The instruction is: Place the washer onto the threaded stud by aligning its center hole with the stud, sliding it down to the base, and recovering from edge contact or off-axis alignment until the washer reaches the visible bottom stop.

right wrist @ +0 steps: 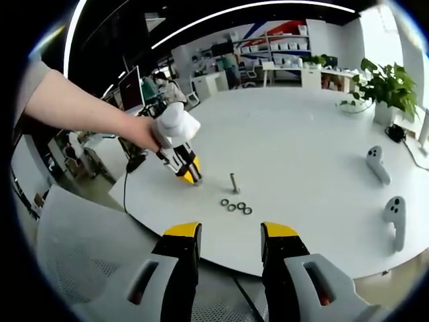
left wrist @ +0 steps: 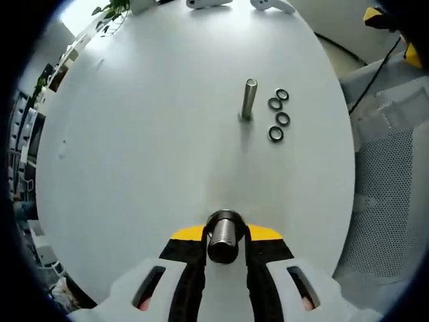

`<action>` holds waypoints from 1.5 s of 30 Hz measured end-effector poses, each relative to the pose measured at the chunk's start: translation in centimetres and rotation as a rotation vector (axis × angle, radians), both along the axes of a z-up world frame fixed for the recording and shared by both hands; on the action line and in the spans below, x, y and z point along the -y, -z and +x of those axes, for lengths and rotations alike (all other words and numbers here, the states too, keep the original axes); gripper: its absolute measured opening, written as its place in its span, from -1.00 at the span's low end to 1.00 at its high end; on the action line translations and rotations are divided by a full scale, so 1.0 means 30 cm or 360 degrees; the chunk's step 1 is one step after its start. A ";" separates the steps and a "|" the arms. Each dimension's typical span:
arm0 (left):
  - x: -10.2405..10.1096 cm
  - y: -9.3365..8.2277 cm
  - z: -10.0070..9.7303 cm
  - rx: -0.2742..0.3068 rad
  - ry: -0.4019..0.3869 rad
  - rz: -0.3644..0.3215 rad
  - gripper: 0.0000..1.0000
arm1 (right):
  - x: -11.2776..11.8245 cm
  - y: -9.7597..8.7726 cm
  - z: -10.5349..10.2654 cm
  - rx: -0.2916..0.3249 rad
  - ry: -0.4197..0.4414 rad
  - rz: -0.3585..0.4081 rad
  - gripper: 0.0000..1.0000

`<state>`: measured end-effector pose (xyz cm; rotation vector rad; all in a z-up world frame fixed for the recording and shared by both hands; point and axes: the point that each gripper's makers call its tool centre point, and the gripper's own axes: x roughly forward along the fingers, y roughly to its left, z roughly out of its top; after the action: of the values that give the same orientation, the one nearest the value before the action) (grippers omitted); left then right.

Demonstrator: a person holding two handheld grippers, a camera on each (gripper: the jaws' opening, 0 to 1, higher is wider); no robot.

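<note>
Now the left gripper (left wrist: 224, 258) is clamped on a metal cylinder (left wrist: 224, 236), low over the white table (left wrist: 147, 147). Right gripper (right wrist: 230, 251) has jaws wide apart w/ nothing btwn them, off the table edge. Threaded stud (left wrist: 249, 99) stands upright; four washers (left wrist: 278, 114) lie just beside it, none on it.

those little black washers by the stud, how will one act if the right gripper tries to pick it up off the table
Each washer looks thin and lies flat on the smooth white table, so it will probably slide away rather than lift unless pinched at its edge. It seems rigid and light. Dropped on edge, its round shape could let it roll. The right gripper is open and away from them.
</note>
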<state>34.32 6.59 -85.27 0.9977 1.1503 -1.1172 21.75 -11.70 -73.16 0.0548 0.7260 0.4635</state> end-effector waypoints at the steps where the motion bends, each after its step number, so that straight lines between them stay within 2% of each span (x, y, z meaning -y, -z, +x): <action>1: -0.001 0.000 0.002 0.0007 -0.0012 -0.0003 -0.59 | 0.000 0.001 0.000 -0.0002 -0.0002 -0.0002 -0.25; 5: -0.011 -0.001 0.000 0.0040 -0.0038 -0.0020 -0.56 | 0.000 0.002 0.000 -0.0002 -0.0006 -0.0002 -0.25; 9: -0.024 -0.017 0.010 0.0080 -0.0128 -0.0063 -0.44 | -0.004 0.001 -0.001 -0.0002 -0.0020 -0.0002 -0.25; 12: -0.033 -0.046 0.018 0.0101 -0.0274 -0.0146 -0.45 | -0.007 -0.001 0.000 0.0002 -0.0028 0.0003 -0.25; 16: -0.047 -0.103 0.016 0.0166 -0.0406 -0.0259 -0.45 | -0.012 -0.002 -0.001 0.0006 -0.0042 0.0003 -0.25; 21: -0.076 -0.151 -0.014 0.0218 -0.0472 -0.0295 -0.44 | -0.008 -0.015 0.006 0.0039 -0.0027 0.0012 -0.20; 24: -0.078 -0.184 -0.032 0.0249 -0.0536 -0.0364 -0.43 | -0.016 -0.012 0.002 0.0033 -0.0054 0.0007 -0.21; 27: -0.069 -0.228 -0.062 0.0283 -0.0639 -0.0483 -0.42 | -0.018 -0.015 0.004 0.0040 -0.0057 0.0011 -0.22; 32: -0.072 -0.281 -0.124 0.0325 -0.0705 -0.0583 -0.42 | -0.021 -0.013 0.000 0.0035 -0.0069 0.0001 -0.22; 35: -0.079 -0.320 -0.162 0.0367 -0.0804 -0.0688 -0.40 | -0.022 -0.012 0.000 0.0034 -0.0073 0.0002 -0.22; 39: -0.105 -0.352 -0.217 0.0411 -0.0831 -0.0723 -0.40 | -0.021 -0.023 0.003 0.0057 -0.0062 0.0015 -0.22; 42: -0.118 -0.391 -0.257 0.0419 -0.0930 -0.0837 -0.40 | -0.020 -0.021 0.000 0.0054 -0.0064 0.0000 -0.20; 45: -0.133 -0.424 -0.287 0.0454 -0.0958 -0.0898 -0.40 | -0.016 -0.025 0.004 0.0063 -0.0045 0.0010 -0.19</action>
<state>25.70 10.58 -72.55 0.3152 0.7565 -0.7130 21.87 -11.22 -72.42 0.0412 0.6871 0.4925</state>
